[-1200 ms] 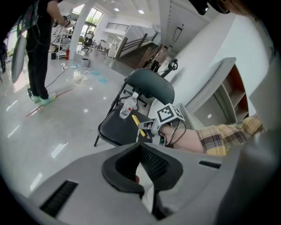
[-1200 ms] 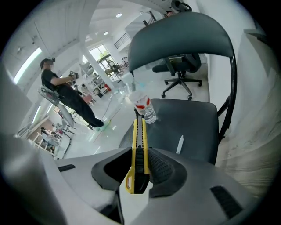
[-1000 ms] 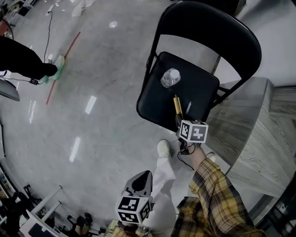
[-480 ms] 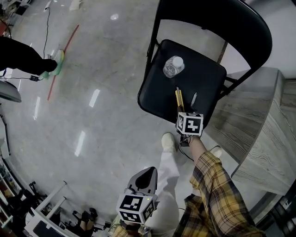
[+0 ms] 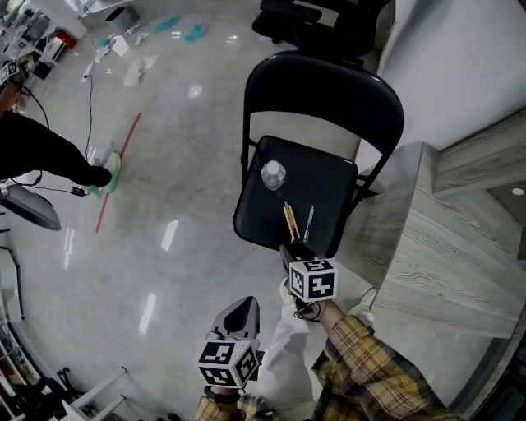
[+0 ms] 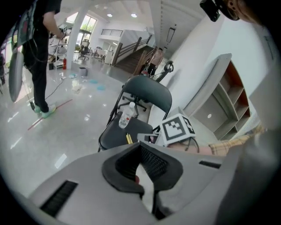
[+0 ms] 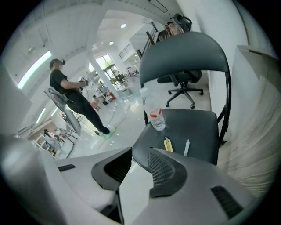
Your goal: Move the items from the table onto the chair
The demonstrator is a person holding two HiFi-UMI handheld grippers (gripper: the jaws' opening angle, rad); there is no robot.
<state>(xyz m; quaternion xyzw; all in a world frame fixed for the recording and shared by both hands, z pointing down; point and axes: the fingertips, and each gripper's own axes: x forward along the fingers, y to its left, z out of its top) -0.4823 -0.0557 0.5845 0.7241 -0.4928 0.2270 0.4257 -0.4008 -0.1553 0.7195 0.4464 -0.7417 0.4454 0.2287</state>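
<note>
A black folding chair (image 5: 316,177) stands ahead of me. On its seat a clear water bottle (image 5: 273,174) stands upright, with two yellow pens (image 5: 290,222) and a grey pen (image 5: 309,223) lying beside it. My right gripper (image 5: 291,252) hovers just off the seat's front edge, open, with nothing between its fingers. In the right gripper view the bottle (image 7: 153,115), yellow pens (image 7: 168,144) and grey pen (image 7: 186,147) lie beyond the jaws. My left gripper (image 5: 239,316) hangs lower left, shut and empty. The left gripper view shows the chair (image 6: 145,94) and bottle (image 6: 127,115) further off.
The grey wood-grain table (image 5: 427,238) stands right of the chair, its top bare where visible. A person in black (image 5: 49,156) stands far left beside a red floor line (image 5: 119,168). An office chair (image 5: 329,20) sits behind the folding chair. My white trouser leg (image 5: 288,353) is below.
My right gripper has drawn back from over the pens to just off the seat's front edge. The view has lifted, so the whole chair shows. Bottle and pens stay put.
</note>
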